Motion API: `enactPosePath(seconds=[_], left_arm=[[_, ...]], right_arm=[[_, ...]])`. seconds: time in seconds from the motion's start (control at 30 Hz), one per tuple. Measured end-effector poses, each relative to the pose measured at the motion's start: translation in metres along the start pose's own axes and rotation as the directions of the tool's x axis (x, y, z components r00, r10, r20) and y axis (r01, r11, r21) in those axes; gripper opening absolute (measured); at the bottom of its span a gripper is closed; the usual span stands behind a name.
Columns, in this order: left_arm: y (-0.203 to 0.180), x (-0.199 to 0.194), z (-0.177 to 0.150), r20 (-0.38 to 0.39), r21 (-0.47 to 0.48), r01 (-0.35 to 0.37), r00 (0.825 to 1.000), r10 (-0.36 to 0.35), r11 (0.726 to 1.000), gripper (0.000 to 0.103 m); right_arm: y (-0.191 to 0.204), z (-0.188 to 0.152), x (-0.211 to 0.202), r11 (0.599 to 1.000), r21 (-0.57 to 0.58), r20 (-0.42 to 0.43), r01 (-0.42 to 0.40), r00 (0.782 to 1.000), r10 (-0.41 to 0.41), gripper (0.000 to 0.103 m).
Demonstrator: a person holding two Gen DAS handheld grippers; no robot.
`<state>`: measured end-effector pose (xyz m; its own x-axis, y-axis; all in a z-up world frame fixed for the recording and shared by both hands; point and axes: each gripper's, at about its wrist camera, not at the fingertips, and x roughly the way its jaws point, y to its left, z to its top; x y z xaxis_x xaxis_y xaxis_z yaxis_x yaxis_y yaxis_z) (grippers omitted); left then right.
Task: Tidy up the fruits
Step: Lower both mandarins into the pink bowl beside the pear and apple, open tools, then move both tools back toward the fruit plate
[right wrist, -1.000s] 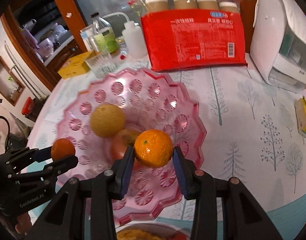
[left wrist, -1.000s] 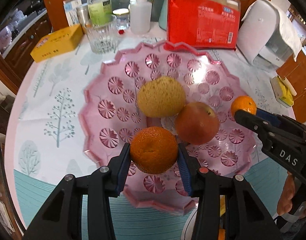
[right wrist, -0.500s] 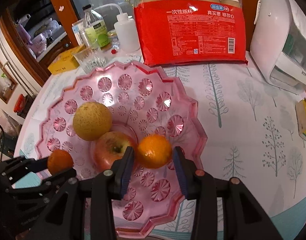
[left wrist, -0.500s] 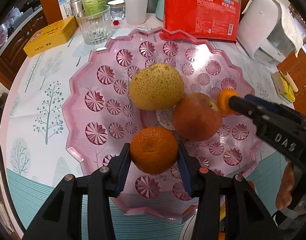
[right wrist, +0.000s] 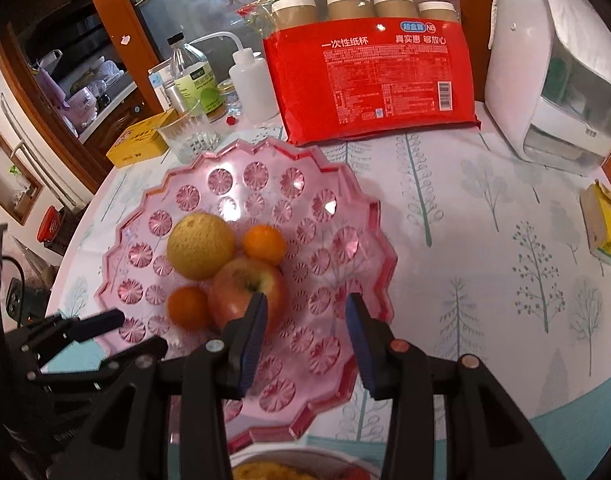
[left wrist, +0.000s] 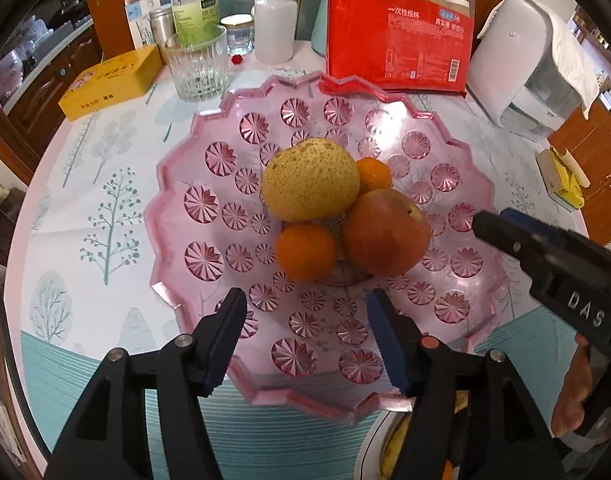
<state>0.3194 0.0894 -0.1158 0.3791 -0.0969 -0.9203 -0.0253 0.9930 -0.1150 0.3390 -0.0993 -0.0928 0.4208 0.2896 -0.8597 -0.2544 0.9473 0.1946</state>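
Four fruits sit bunched in the middle of the pink glass fruit plate: a speckled yellow pear, a red-and-yellow apple and two oranges. The pear's long axis lies roughly level, slanting across the plate; the apple's stem dimple faces up and toward the right hand-held gripper's camera. The near orange rests in front of the pear, touching the apple's side, and the far orange peeks out behind pear and apple. All the skins look whole, the oranges glossy.

The left hand-held gripper has just been opening; its blue-padded jaws stand spread, nothing between them, just short of the near orange. The right hand-held gripper has its jaws parted and empty, over the plate beside the apple.

The plate's scalloped rim leaves a wide bare ring around the fruit. Beyond it on the table, a drinking glass, a yellow tin and a red pack of paper cups stand close to the far rim.
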Motion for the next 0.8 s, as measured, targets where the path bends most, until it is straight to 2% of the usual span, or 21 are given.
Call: enactPosePath(seconds=[0.13,0.3,0.73,0.8], left_arm=[[0.0,-0.012,-0.005,0.013,0.001,-0.013,1.0,0.013,1.0,0.062],[0.004,-0.031,-0.015,0.037,-0.01,-0.027,0.999,0.027,1.0,0.068],[0.007,-0.092,-0.039,0.122,-0.029,-0.063,0.99,0.066,0.998,0.07],[0.006,-0.104,-0.042,0.141,-0.033,-0.067,0.987,0.071,0.997,0.074]], right_arm=[[0.001,-0.007,-0.012,1.0,0.004,0.011,-0.01,1.0,0.01,0.041],[0.003,-0.012,-0.029,1.0,-0.005,0.033,-0.011,0.999,0.011,0.041],[0.014,-0.026,-0.087,0.999,-0.029,0.109,-0.023,0.994,0.026,0.041],[0.015,-0.028,-0.096,0.999,-0.035,0.12,-0.023,0.992,0.027,0.041]])
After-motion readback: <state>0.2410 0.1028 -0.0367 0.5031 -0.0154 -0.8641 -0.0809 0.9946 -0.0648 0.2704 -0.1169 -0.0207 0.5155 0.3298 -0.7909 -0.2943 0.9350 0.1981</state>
